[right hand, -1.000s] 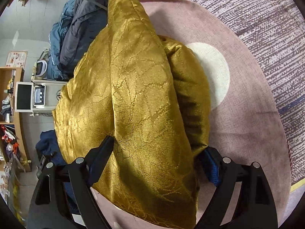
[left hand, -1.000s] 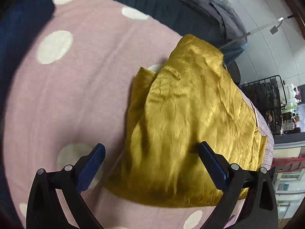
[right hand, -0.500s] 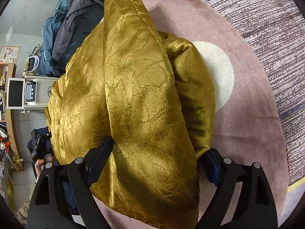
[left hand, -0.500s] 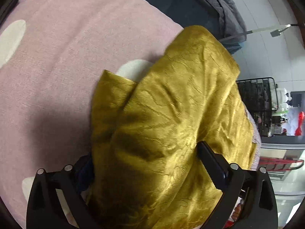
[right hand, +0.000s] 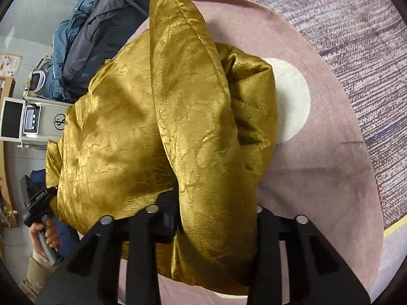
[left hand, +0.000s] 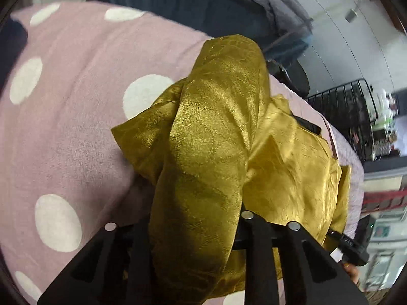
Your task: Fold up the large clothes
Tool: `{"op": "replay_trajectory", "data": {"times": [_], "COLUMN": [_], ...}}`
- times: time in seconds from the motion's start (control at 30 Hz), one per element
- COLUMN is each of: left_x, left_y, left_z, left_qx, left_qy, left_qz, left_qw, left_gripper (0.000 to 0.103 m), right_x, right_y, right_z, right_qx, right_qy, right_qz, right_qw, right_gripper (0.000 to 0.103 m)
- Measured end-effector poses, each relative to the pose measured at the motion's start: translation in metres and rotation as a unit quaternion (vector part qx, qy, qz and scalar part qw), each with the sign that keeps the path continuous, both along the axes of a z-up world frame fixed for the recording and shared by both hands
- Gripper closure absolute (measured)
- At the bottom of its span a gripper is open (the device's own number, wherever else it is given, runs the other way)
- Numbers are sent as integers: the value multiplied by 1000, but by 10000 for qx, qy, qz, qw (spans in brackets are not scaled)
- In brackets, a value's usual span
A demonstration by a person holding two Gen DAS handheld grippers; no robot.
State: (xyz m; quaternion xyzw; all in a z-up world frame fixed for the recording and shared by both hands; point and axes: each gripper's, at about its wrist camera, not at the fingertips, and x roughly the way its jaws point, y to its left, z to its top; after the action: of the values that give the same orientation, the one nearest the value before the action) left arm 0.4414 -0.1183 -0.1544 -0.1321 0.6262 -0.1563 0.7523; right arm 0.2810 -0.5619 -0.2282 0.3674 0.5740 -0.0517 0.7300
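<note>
A shiny gold garment [left hand: 216, 137] lies bunched on a pink blanket with white dots [left hand: 63, 117]. My left gripper [left hand: 195, 226] is closing its jaws on a thick raised fold of the garment, and the cloth hides its pads. In the right wrist view the same garment [right hand: 132, 127] fills the middle. My right gripper [right hand: 213, 218] is closing its jaws on another thick fold at the garment's near edge. The left gripper [right hand: 38, 203] also shows at the garment's far left edge, held by a person's hand [right hand: 47, 233].
A pile of dark blue and grey jackets [left hand: 203, 7] lies beyond the blanket. A black wire rack [left hand: 348, 111] stands to the right. A white machine with a small screen [right hand: 28, 122] stands beside the bed. A striped purple-grey cover [right hand: 356, 38] lies under the blanket.
Both grippers' jaws went from wide apart to pinched around folds of the gold garment. The left gripper slid over the garment's edge, and the cloth has bunched up higher.
</note>
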Motion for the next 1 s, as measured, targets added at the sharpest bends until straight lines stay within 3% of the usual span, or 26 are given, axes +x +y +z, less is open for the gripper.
{"op": "replay_trajectory", "data": {"times": [0.13, 0.27, 0.37, 0.43, 0.53, 0.67, 0.8, 0.9, 1.0], "left_x": [-15, -28, -40, -48, -57, -75, -104, -128, -140], "left_y": [-24, -67, -118, -162, -235, -338, -448, -508, -541], "left_z": [41, 90, 121, 141, 162, 168, 159, 137, 104], "left_qx": [-41, -132, -133, -399, -727, -1064, -1315, -1314, -1082], "left_qy": [-397, -847, -1157, -1315, -1435, -1474, -1348, -1152, -950], "left_qz": [-196, -722, -1313, -1676, -2167, -2861, -3531, -3844, -3890], "left_qw": [9990, 9937, 9845, 9762, 9629, 9408, 9164, 9065, 9099], "left_gripper": [87, 89, 89, 89, 89, 89, 89, 89, 87], "right_x": [0, -16, -32, -53, -95, -173, -256, -324, -373], "right_y": [17, 9, -2, -19, -68, -149, -220, -266, -298], "right_z": [29, 75, 117, 142, 174, 196, 198, 193, 176], "right_qx": [-504, -454, -930, -1345, -1620, -1989, -2085, -2148, -2001], "right_qy": [-245, -896, -1303, -1509, -1711, -1671, -1437, -1222, -1007], "right_qz": [415, 288, 374, 323, -183, -1196, -2278, -3026, -3612], "right_qw": [9976, 9945, 9864, 9788, 9717, 9582, 9402, 9205, 9052], "right_gripper": [87, 92, 92, 93, 93, 93, 92, 92, 92]}}
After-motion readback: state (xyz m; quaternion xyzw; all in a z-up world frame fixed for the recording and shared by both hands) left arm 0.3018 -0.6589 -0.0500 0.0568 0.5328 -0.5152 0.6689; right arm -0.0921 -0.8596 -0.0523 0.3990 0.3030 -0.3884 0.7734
